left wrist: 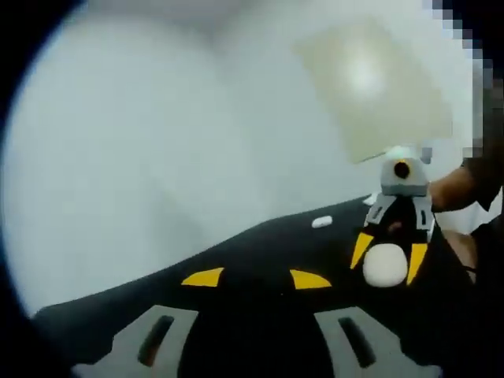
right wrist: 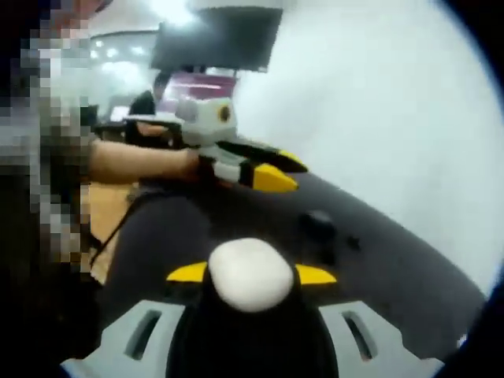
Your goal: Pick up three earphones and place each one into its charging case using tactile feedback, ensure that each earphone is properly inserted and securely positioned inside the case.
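My right gripper (right wrist: 251, 275) is shut on a white oval charging case (right wrist: 250, 268), held between its yellow-tipped jaws above the black table (right wrist: 409, 283). In the left gripper view the same right gripper (left wrist: 387, 253) comes in from the right with the white case (left wrist: 384, 268) in its jaws. My left gripper (left wrist: 256, 279) is open, with nothing between its yellow tips, low over the table (left wrist: 260, 244). A small white earphone (left wrist: 321, 222) lies on the table beyond it. The left gripper (right wrist: 282, 169) also shows in the right gripper view, at upper left.
A dark, blurred object (right wrist: 319, 223) lies on the table ahead of the right gripper, with a smaller dark bit (right wrist: 353, 244) beside it. A person's forearm (right wrist: 134, 161) reaches in from the left. The table's far edge (left wrist: 236, 236) meets a white wall. A dark screen (right wrist: 216, 35) hangs behind.
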The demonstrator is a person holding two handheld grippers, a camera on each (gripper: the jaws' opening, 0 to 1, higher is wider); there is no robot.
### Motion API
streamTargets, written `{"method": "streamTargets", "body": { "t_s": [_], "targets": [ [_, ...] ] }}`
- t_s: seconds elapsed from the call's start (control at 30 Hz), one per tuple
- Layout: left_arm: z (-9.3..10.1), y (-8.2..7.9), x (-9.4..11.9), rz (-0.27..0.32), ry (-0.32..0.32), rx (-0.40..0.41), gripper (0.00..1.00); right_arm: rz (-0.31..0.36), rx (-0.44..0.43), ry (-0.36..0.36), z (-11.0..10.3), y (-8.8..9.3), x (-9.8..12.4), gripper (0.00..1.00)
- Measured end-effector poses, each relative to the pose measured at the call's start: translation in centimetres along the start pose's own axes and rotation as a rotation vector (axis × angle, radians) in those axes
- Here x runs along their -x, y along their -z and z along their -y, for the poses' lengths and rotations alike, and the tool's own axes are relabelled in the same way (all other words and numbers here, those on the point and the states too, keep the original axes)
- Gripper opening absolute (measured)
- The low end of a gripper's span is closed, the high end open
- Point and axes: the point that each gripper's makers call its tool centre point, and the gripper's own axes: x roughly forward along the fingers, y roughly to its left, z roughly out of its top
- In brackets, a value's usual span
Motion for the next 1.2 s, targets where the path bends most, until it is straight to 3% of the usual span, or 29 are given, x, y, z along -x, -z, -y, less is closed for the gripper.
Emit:
{"method": "streamTargets", "body": {
  "t_s": [0.1,0.23,0.3,0.33,0.43,0.5,0.57,0.63,0.7,0.77,0.8,0.97,1.03,1.07,1.13,1.2],
  "targets": [
    [-0.9,0.0,0.3,-0.013,-0.053,-0.044,0.29,0.026,-0.017,0.048,1.1,-0.4,1.3,0.41],
    [-2.4,-1.1,1.2,0.032,-0.156,-0.112,0.32,0.001,-0.069,0.226,5.7,0.8,3.7,0.41],
    [-2.8,-1.6,1.6,0.06,-0.175,-0.096,0.34,-0.094,-0.086,0.411,9.8,3.7,5.8,0.4],
    [-3.0,-1.8,1.8,0.075,-0.179,-0.083,0.34,-0.125,-0.16,0.514,12.0,5.6,7.3,0.4],
    [-3.3,-2.1,2.1,0.102,-0.188,-0.057,0.34,-0.146,-0.284,0.652,14.7,7.8,10.4,0.41],
    [-3.7,-1.6,2.1,0.071,-0.21,-0.085,0.33,-0.173,-0.309,0.723,15.9,8.5,12.2,0.41],
    [-3.4,-1.5,1.9,0.059,-0.205,-0.101,0.34,-0.229,-0.298,0.768,16.9,9.5,13.6,0.41],
    [-3.2,-1.6,1.9,0.066,-0.196,-0.109,0.34,-0.245,-0.302,0.792,18.0,10.6,14.4,0.41],
    [-3.3,-1.3,1.8,0.047,-0.201,-0.129,0.33,-0.261,-0.41,0.783,17.9,12.3,14.4,0.41],
    [-3.8,-0.8,1.9,-0.001,-0.238,-0.184,0.33,-0.202,-0.49,0.788,18.1,12.4,14.4,0.41],
    [-4.0,-0.8,1.9,-0.002,-0.251,-0.191,0.33,-0.229,-0.505,0.804,18.3,12.8,14.7,0.41],
    [-5.3,-1.4,2.8,0.031,-0.318,-0.168,0.32,-0.216,-0.533,0.812,19.3,13.3,14.7,0.43],
    [-5.9,-1.5,3.2,0.047,-0.338,-0.129,0.32,-0.191,-0.509,0.839,19.4,12.6,15.3,0.51],
    [-6.1,-1.5,3.2,0.055,-0.339,-0.099,0.31,-0.133,-0.478,0.867,19.8,11.5,15.7,0.52],
    [-6.4,-1.1,3.3,0.045,-0.338,-0.065,0.26,-0.058,-0.394,0.951,20.6,9.5,17.2,0.52],
    [-6.6,-0.7,3.3,0.024,-0.341,-0.044,0.21,-0.018,-0.318,0.976,20.7,7.7,17.6,0.48]
  ]
}}
